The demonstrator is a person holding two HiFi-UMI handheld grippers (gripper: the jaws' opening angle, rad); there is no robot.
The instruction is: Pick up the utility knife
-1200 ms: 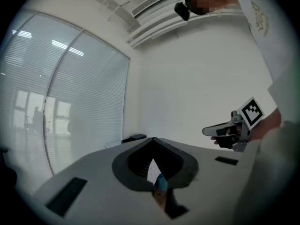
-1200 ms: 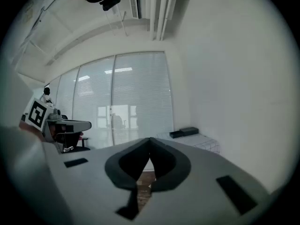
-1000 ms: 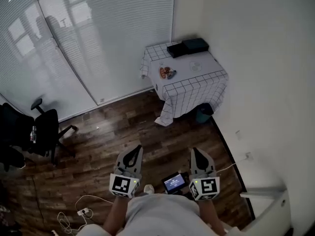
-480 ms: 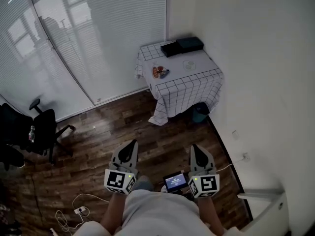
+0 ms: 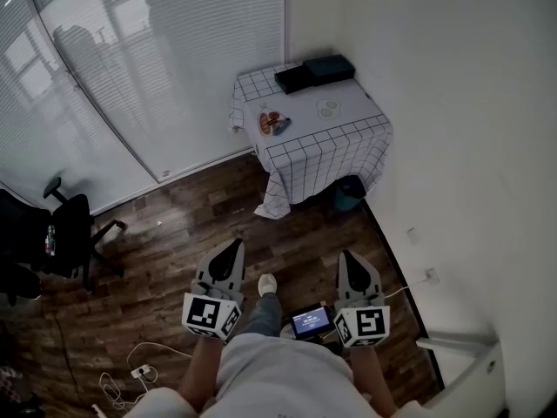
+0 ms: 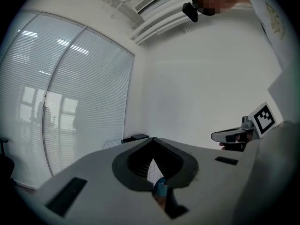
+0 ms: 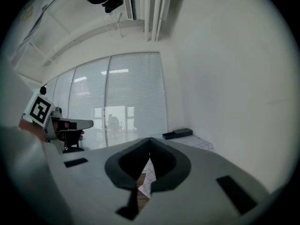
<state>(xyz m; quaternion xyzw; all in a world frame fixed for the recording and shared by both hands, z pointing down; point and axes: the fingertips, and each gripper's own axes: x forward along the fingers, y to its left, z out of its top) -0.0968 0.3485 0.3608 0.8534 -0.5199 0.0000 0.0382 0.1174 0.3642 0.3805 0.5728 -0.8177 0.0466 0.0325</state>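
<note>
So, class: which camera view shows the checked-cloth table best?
The head view: the checked-cloth table shows its whole top from above, with the things lying on it. Both gripper views catch only a small, low-angle part of it, far off.

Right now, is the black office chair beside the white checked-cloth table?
No: the black office chair stands across the wooden floor from that cloth-covered table.

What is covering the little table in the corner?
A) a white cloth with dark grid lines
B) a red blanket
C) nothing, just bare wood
A: in the head view, the table by the wall is covered by a white cloth with dark grid lines. The cloth hangs down its sides toward the wooden floor.
</note>
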